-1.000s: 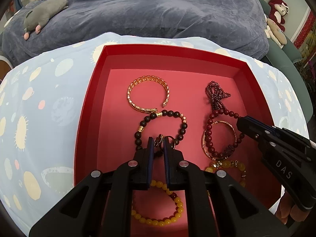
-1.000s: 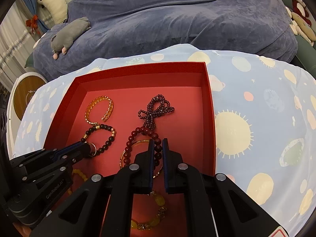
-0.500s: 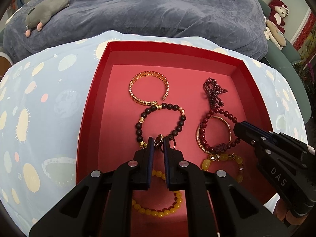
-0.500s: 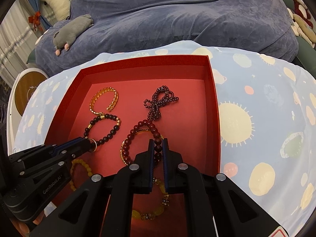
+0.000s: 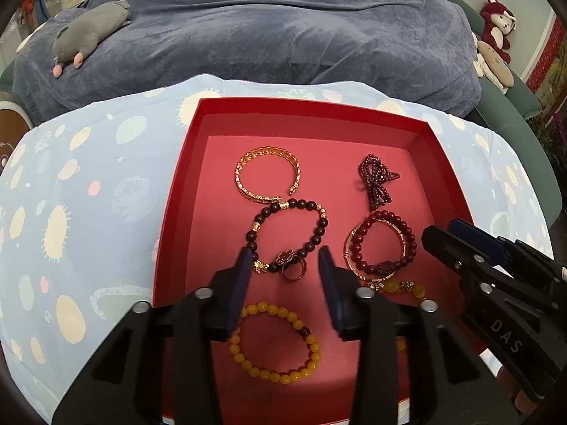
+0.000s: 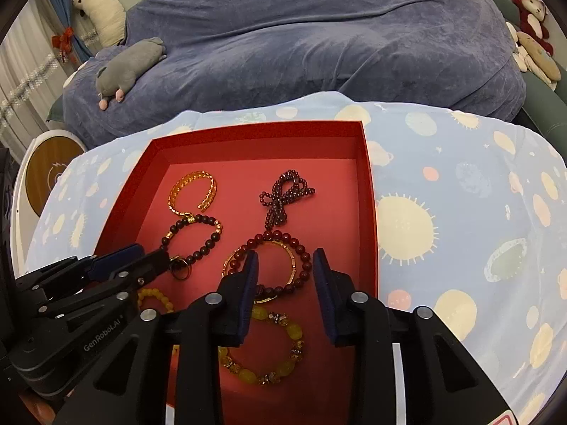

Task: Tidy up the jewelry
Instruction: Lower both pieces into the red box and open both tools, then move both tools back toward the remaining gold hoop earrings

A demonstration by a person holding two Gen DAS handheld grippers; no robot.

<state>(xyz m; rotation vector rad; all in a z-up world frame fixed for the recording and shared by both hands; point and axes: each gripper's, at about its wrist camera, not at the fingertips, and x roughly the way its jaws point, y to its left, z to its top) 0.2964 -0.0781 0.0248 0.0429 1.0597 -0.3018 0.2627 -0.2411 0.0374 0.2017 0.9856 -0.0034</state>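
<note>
Opening both sets of jaws, I grip nothing: my left gripper hangs over the ring lying free between its pads on the red box floor, against the dark bead bracelet. My right gripper straddles the red bead bracelet. The ring seems light, hard and slippery; I'd pinch across its band.

I see bare floor in the shallow red cardboard tray along its nine o'clock wall and twelve o'clock end; beaded bracelets crowd centre and three o'clock, its low walls ringing everything.
</note>
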